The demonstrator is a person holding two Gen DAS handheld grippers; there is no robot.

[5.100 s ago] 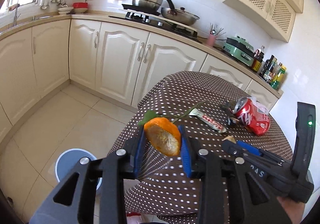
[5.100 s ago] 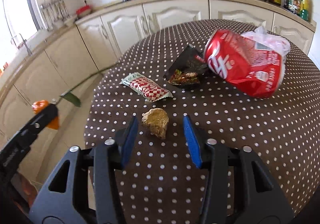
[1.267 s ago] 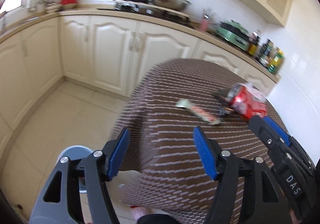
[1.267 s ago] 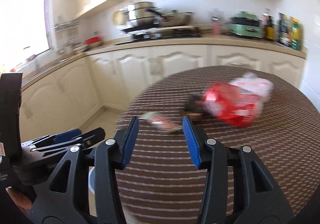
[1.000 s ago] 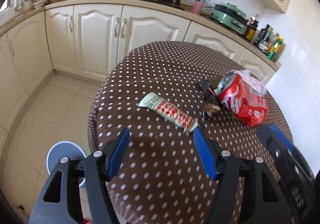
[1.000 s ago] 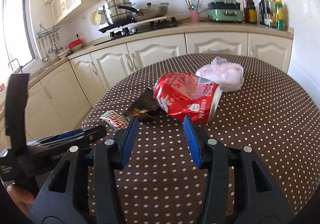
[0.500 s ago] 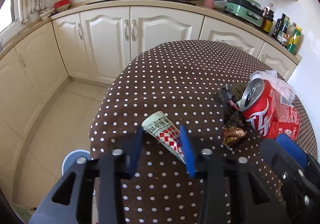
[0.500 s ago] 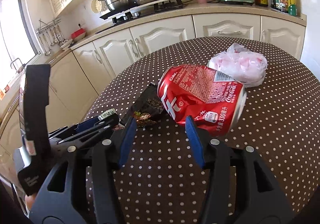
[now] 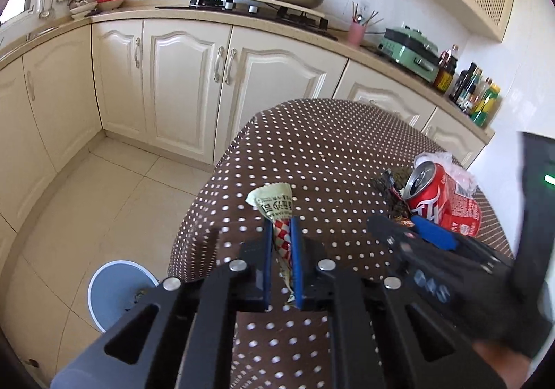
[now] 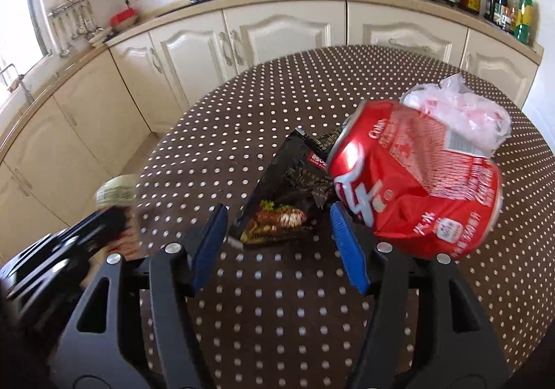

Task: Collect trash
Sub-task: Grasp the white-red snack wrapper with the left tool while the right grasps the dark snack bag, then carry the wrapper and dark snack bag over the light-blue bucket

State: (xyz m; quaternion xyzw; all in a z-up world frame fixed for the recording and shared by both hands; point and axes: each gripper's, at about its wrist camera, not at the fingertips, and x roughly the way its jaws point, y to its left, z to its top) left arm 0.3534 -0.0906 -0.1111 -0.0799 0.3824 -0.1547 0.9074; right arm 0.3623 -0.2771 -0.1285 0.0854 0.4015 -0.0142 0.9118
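Observation:
My left gripper (image 9: 279, 233) is shut on a red-and-white checked snack wrapper (image 9: 274, 204) and holds it above the left edge of the round brown polka-dot table (image 9: 322, 146). The wrapper also shows, blurred, in the right wrist view (image 10: 116, 196). My right gripper (image 10: 279, 219) is open, its jaws either side of a black snack packet (image 10: 291, 195) lying on the table. A dented red cola can (image 10: 416, 177) lies on its side just right of the packet, touching the right finger. A crumpled clear plastic bag (image 10: 458, 111) lies behind the can.
A pale blue bin (image 9: 118, 288) stands on the tiled floor left of the table, below my left gripper. Cream kitchen cabinets (image 9: 187, 84) and a counter with stove, pots and bottles run along the far wall. The table (image 10: 312, 319) fills the near ground.
My left gripper has shut on the checked wrapper and lifted it off the table. My right gripper has moved forward and down to the black packet, beside the can.

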